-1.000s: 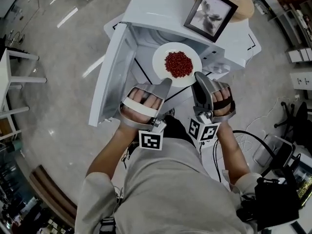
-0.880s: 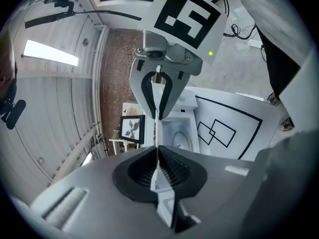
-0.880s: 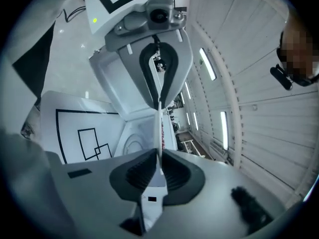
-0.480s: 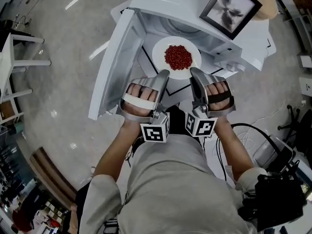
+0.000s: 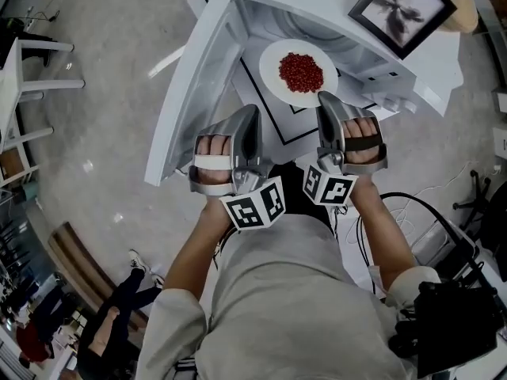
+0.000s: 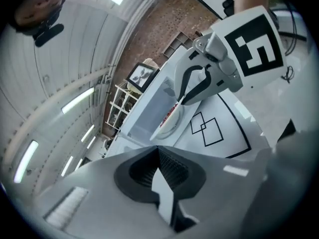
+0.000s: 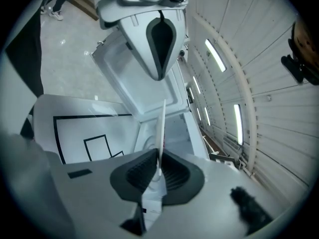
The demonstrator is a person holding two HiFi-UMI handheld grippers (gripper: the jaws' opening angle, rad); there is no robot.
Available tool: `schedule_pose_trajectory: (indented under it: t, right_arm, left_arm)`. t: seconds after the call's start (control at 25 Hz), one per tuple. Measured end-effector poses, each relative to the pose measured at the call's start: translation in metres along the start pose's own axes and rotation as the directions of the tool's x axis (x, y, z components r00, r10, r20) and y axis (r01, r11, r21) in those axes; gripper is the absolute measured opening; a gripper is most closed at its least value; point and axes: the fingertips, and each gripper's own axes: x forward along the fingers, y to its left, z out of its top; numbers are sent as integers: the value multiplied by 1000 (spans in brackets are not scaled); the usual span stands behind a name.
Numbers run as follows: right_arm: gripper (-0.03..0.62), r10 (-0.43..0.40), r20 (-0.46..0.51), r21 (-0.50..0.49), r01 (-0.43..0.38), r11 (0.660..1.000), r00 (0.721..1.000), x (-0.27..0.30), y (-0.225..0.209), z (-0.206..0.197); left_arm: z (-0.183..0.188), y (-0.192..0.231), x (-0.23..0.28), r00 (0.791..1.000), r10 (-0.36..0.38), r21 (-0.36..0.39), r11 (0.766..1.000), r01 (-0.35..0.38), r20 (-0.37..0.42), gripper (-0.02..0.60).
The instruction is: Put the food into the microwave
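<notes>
A white plate (image 5: 273, 76) of red food (image 5: 300, 71) hangs in front of the open microwave (image 5: 317, 10). My right gripper (image 5: 326, 100) is shut on its near rim, having closed on it within the last second. In the right gripper view the plate (image 7: 162, 126) runs edge-on between the pads (image 7: 144, 171). My left gripper (image 5: 252, 117) is rolled on its side, left of the plate and apart from it. Its jaws (image 6: 158, 151) stand shut and empty. The left gripper view shows the right gripper (image 6: 202, 83) on the plate (image 6: 172, 121).
The microwave door (image 5: 190, 85) swings wide to the left. A framed picture (image 5: 404, 2) stands on top of the microwave. The white table (image 5: 265, 105) has black squares drawn on it. Cables and black gear (image 5: 444, 323) lie at lower right. A person (image 5: 119, 307) is at lower left.
The right jaws closed on the plate's rim. The left gripper drew back from the plate and rolled onto its side. Both hands sank lower.
</notes>
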Motion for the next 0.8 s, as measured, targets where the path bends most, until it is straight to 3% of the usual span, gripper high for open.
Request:
schedule_pose_trajectory:
  t: [0.08,0.12,0.2,0.32,0.4,0.48,0.8]
  right_arm:
    - [34,5,-17,-1,-5,1000,1000,5,1,0]
    - [34,9,-28,0,-9,1000,1000,8,1,-1]
    - [34,16,-50,5,-16,1000,999,15,1,-3]
    - [34,26,-75,10,-25,1000,997,24,1,-6]
    - [34,33,-88,9,-32,999,996,30,1,-8]
    - [34,40,-102,10,-39,999,994,36,0,-11]
    - [34,53,-159,38,-47,998,986,66,2,-22]
  left_arm:
    - [-8,-13,1,996,-85,-135,987,83,-12,8]
    - [-10,-20,1,992,-130,-223,967,126,-2,8]
    - [-12,-33,2,978,-202,-392,897,203,45,8]
    - [-16,-46,8,964,-234,-535,802,265,126,8]
    - [-19,-48,15,963,-217,-588,763,268,158,8]
    - [-25,-51,26,964,-211,-619,739,264,160,8]
    - [-41,-71,49,956,-257,-669,687,284,142,8]
